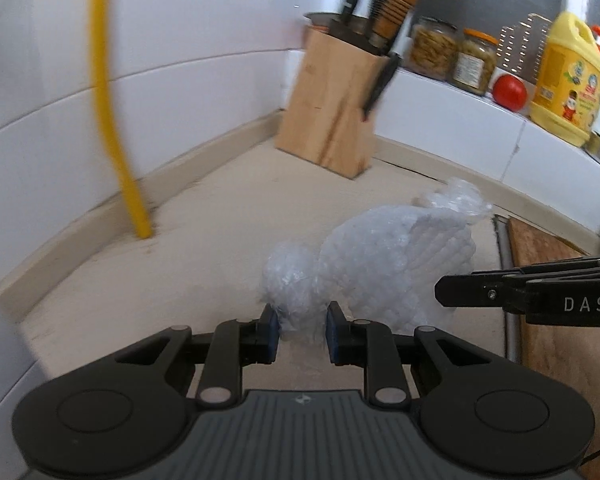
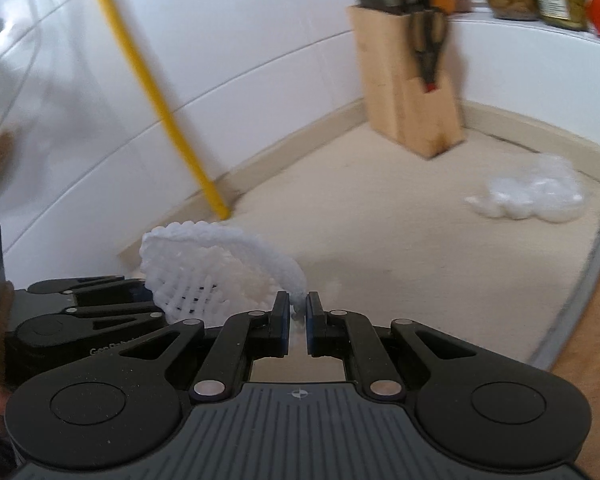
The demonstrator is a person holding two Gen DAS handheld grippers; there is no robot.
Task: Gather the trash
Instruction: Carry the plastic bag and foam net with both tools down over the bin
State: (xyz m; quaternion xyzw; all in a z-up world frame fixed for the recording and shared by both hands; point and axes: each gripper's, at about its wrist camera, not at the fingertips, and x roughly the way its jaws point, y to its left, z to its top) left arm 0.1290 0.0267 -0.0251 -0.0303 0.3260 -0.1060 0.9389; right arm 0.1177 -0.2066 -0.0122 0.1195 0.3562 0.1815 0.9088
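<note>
Pinched shut on the foam net by its edge, right gripper lifting it off the counter near the front edge, likely for binning; parted around crumpled wrap, left gripper, seemingly poised to clamp; farther back, loose plastic.

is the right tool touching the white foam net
Touching. The right wrist view shows the right tool with its pads nearly closed, pinching the edge of the white foam net between them, no gap visible at the pinch.
</note>
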